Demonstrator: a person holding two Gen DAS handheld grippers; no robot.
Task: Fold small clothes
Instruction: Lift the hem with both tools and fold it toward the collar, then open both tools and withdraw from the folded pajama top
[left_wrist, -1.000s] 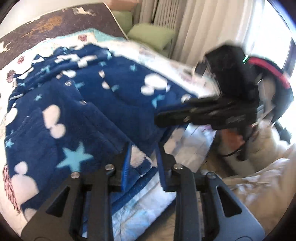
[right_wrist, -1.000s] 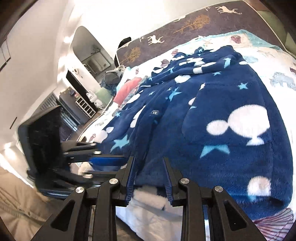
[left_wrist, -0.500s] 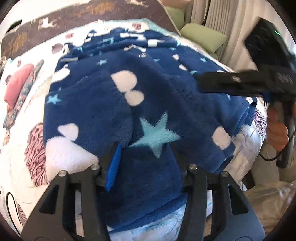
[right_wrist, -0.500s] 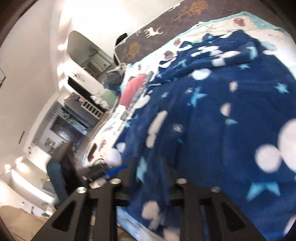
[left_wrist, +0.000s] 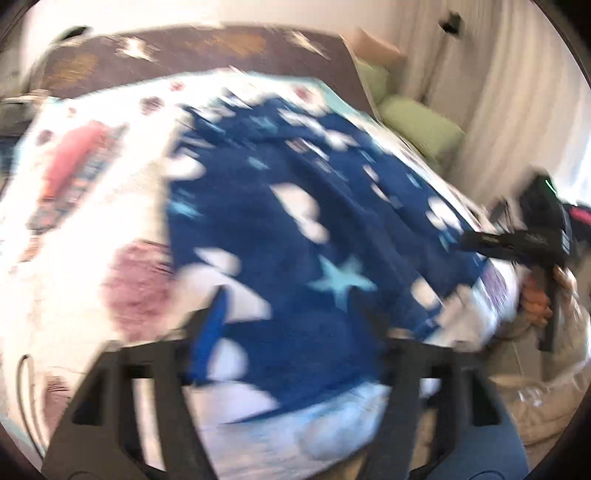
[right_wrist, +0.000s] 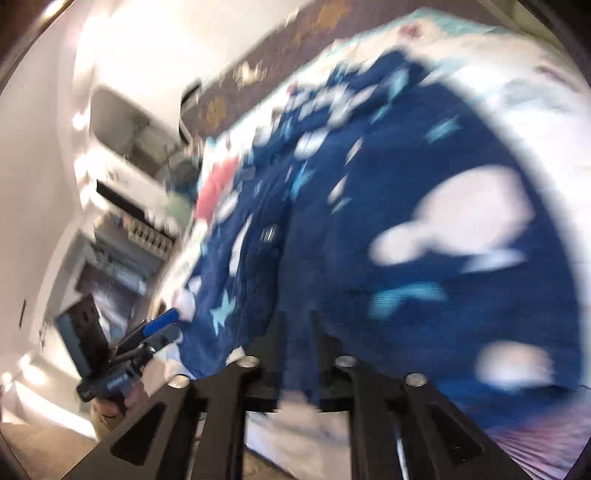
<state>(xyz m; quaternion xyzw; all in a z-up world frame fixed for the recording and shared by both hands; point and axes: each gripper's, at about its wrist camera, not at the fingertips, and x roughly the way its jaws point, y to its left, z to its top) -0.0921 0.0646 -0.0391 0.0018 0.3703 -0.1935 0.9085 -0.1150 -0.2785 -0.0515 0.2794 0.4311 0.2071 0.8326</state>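
Note:
A dark blue fleece garment (left_wrist: 295, 221) with white clouds and pale stars lies spread over the bed. My left gripper (left_wrist: 291, 317) hovers at its near hem, jaws wide and still opening; the fleece lies between the fingers without the pads pressing it. My right gripper (right_wrist: 299, 332) sits at the hem further right. Its narrow jaws are easing apart, with a fold of the blue garment (right_wrist: 406, 184) filling the gap between them. Seen from the left wrist, the right gripper (left_wrist: 476, 242) is at the bed's right edge, held by a hand (left_wrist: 535, 302). Both views are motion-blurred.
The white printed bed sheet (left_wrist: 92, 221) lies under the garment. A red piece of clothing (left_wrist: 74, 158) lies at the far left of the bed. Behind it is a brown headboard (left_wrist: 184, 48). Green cushions (left_wrist: 421, 125) and curtains (left_wrist: 498, 110) stand to the right. Shelves (right_wrist: 122, 206) line the room's left.
The left jaws have spread wide off the hem they pinched, and the left view has swung across the bed. The right gripper has shifted towards the bed's right edge. Both views are blurred.

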